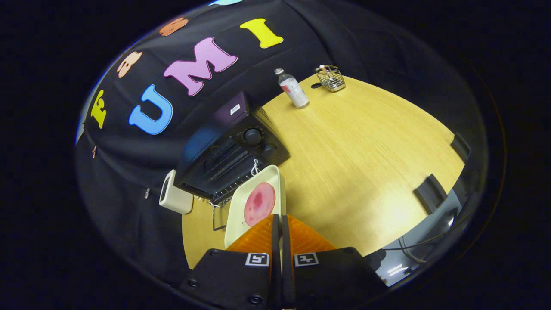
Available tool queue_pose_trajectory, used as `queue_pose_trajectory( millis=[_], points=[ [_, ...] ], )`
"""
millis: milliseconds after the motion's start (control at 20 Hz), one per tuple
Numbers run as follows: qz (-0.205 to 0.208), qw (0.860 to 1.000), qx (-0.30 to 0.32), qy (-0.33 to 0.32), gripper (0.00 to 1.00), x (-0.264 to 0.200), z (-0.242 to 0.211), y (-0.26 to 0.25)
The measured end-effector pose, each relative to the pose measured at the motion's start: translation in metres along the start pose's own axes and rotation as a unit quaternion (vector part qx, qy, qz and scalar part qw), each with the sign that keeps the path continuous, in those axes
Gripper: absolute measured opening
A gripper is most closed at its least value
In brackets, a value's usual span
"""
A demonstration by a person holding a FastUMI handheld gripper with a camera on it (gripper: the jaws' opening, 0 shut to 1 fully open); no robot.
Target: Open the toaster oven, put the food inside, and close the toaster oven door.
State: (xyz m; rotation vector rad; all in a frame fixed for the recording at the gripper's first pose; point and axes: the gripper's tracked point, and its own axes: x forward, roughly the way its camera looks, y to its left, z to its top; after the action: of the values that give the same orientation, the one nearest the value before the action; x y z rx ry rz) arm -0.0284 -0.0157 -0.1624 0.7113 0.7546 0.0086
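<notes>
The claw [279,224] pinches the rim of the tray [241,206]. A pink food slice [259,203] lies on it, by the oven [228,150].

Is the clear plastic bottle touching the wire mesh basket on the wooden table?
Apart. The gripper view shows bare tabletop between the clear plastic bottle and the wire mesh basket, far beyond the closed gripper.

Black toaster oven [230,157] door open; pink round food [259,204] on cream tray [234,215], at oven mouth.
</notes>
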Motion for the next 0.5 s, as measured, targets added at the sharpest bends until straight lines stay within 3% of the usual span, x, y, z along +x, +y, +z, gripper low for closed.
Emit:
queue_pose_trajectory(
  millis=[500],
  points=[
    [0.044,0.999,0.001,-0.033,0.06,0.072,0.014,0.090]
  ],
)
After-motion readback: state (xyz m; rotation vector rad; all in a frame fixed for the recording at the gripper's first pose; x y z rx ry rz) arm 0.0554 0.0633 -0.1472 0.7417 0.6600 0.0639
